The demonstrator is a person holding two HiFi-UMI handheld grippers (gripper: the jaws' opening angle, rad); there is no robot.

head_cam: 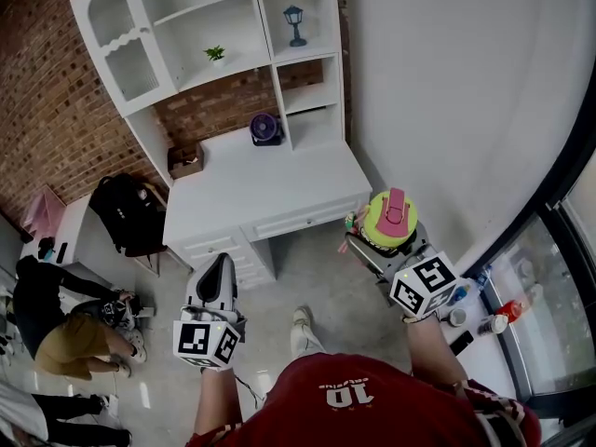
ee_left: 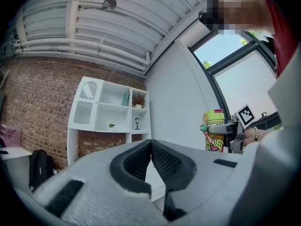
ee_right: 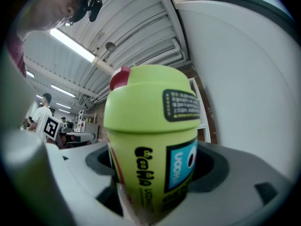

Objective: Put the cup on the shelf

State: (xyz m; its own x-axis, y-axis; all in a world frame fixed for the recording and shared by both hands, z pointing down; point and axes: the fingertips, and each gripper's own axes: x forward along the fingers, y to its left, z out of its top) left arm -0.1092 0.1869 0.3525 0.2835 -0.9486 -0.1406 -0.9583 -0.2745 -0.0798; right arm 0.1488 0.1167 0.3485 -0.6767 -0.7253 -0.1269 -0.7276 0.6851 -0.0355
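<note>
A lime-green cup (head_cam: pixel 389 220) with a pink lid tab stands upright in my right gripper (head_cam: pixel 377 242), which is shut on it, to the right of the white desk. Up close in the right gripper view the cup (ee_right: pixel 153 145) fills the middle, between the two jaws. The left gripper view shows the cup (ee_left: pixel 214 131) at the right, held up in the air. My left gripper (head_cam: pixel 220 270) is shut with nothing in it and hangs in front of the desk. The white shelf unit (head_cam: pixel 233 45) stands on the desk against the brick wall.
The desk top (head_cam: pixel 261 189) carries a purple fan (head_cam: pixel 266 129) and a brown box (head_cam: pixel 185 160). The shelves hold a small plant (head_cam: pixel 216 55) and a blue lantern (head_cam: pixel 295 24). A black backpack (head_cam: pixel 128 212) and a seated person (head_cam: pixel 65 329) are at the left.
</note>
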